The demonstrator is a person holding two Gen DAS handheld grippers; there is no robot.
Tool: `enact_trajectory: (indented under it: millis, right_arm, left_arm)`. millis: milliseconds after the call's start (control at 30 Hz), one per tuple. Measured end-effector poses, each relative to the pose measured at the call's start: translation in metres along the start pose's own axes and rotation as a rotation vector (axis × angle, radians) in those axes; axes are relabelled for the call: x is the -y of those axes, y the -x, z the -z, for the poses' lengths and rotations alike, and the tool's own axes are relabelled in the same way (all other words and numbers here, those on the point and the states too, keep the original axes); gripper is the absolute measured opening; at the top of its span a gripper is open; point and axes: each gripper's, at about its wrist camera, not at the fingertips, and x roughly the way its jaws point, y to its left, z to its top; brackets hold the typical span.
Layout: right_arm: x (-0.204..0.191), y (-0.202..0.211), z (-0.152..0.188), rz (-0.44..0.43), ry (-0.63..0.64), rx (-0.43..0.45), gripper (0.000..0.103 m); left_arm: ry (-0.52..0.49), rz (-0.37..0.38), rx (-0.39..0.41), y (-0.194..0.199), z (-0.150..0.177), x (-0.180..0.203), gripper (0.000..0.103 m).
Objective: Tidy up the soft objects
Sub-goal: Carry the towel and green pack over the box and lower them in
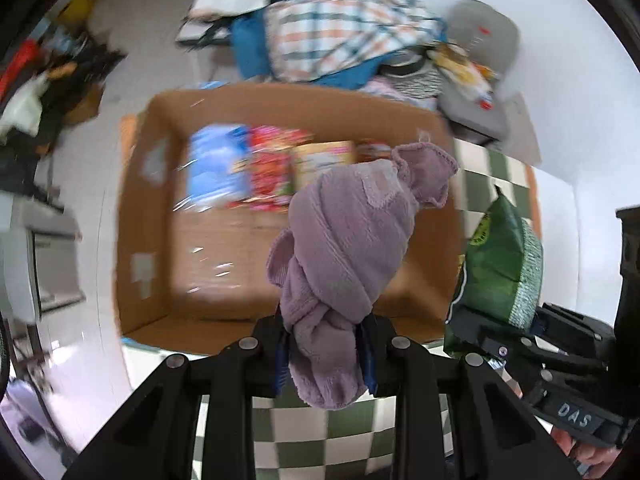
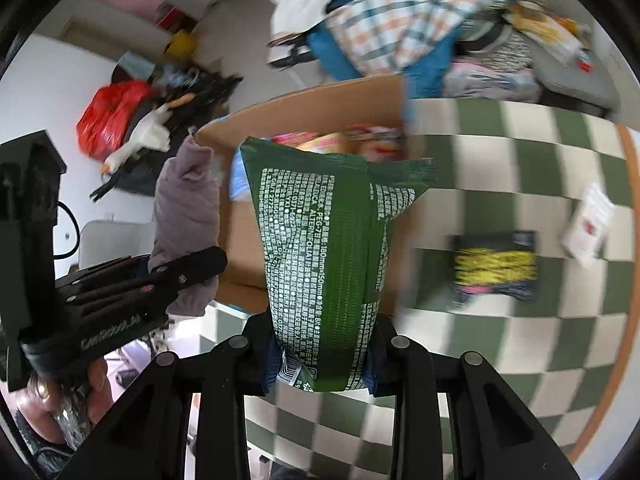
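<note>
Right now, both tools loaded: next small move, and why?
Probably ease the left tool forward and release the purple towel into the cardboard box: it already hangs over the box's open floor, while the right tool's green pack sits nearer the rim.

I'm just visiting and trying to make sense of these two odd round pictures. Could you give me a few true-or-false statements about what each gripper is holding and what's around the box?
1. The left gripper is shut on a purple towel. True.
2. The right gripper is empty. False: it is shut on a green packet.
3. The cardboard box already has colourful packets lying inside. True.
4. The box stands on a plain white cloth. False: the cloth beneath it is green-and-white checkered.
5. A black-and-yellow packet lies on the checkered cloth outside the box. True.
</note>
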Motion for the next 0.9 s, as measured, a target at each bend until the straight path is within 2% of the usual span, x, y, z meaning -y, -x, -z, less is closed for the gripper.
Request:
enact_trajectory:
  millis: [167,300,500,633,700,767,833,900]
  right_arm:
    - [-0.059,-0.047,-0.009,-0.012,0.04,-0.045,0.034]
    - [-0.093,-0.09,-0.016,0.004,0.06,-0.096,0.034]
    - [-0.113,-0.134,-0.025,0.033,0.062,-0.138,0.034]
    - [-0.109,-0.156,-0.032,0.011,0.051,-0.163,0.036]
    - [-0.108,-0.163,-0.033,0.024,0.045,-0.166,0.045]
    - [-0.105,-0.166,-0.033,0.025,0.032,-0.159,0.065]
    - [-0.102,-0.164,-0.033,0.043,0.027,-0.15,0.068]
    - [-0.099,-0.163,-0.034,0.054,0.017,-0.147,0.068]
  left_arm:
    - [0.082,0.002,-0.081,-0.023,-0.002,-0.065,0.025]
    - [0.108,-0.011,-0.128,-0.042,-0.004,-0.094,0.025]
    - [0.129,-0.007,-0.18,-0.066,-0.011,-0.116,0.029]
    - [0.154,-0.017,-0.187,-0.071,-0.014,-0.125,0.033]
    - [0.151,-0.017,-0.192,-0.071,-0.014,-0.126,0.035]
    - [0.149,-0.018,-0.184,-0.068,-0.014,-0.127,0.038]
    - [0.139,-0.017,-0.171,-0.064,-0.013,-0.127,0.044]
    - [0.13,-0.025,-0.155,-0.06,-0.013,-0.126,0.054]
